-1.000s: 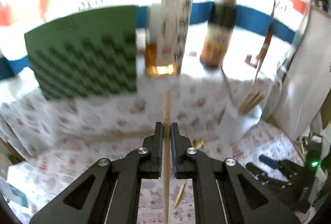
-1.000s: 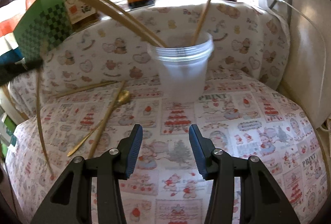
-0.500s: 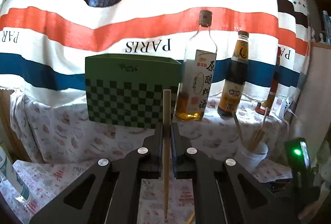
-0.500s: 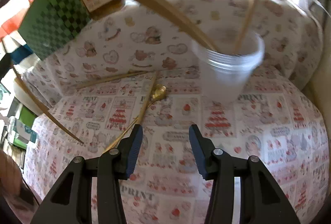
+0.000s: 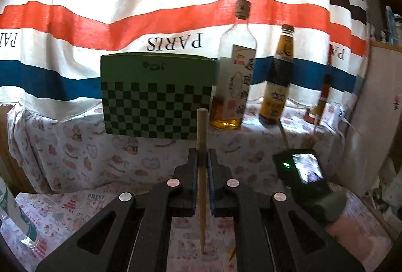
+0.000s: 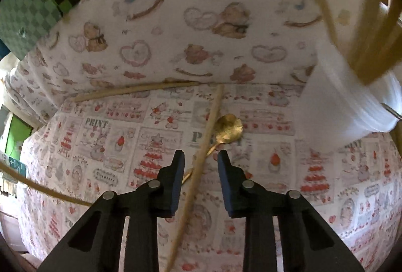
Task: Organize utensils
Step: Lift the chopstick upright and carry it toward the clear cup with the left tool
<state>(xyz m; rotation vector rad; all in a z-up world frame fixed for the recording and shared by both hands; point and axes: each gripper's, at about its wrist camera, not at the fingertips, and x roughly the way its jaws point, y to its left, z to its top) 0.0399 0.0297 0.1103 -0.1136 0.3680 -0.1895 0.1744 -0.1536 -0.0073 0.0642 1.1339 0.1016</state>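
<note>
Over the printed cloth, the right gripper is pointing steeply down and its jaws are closing, with a loose chopstick and the gold spoon's handle lying between them; the pads are not yet pressing on either. The left gripper is clamping one chopstick upright, tip hanging above the cloth. The step in hand looks like picking the next utensil off the table for the white cup, which is standing to the right. Because chopstick and spoon handle are crossing just at the jaws, the next move probably calls for settling on one of them before pinching. Counting: one spoon; two chopsticks lying loose, the other along the cloth's fold; one in the left grip; several more, blurred, leaning in the cup; three bottles and one checkered box behind.
</note>
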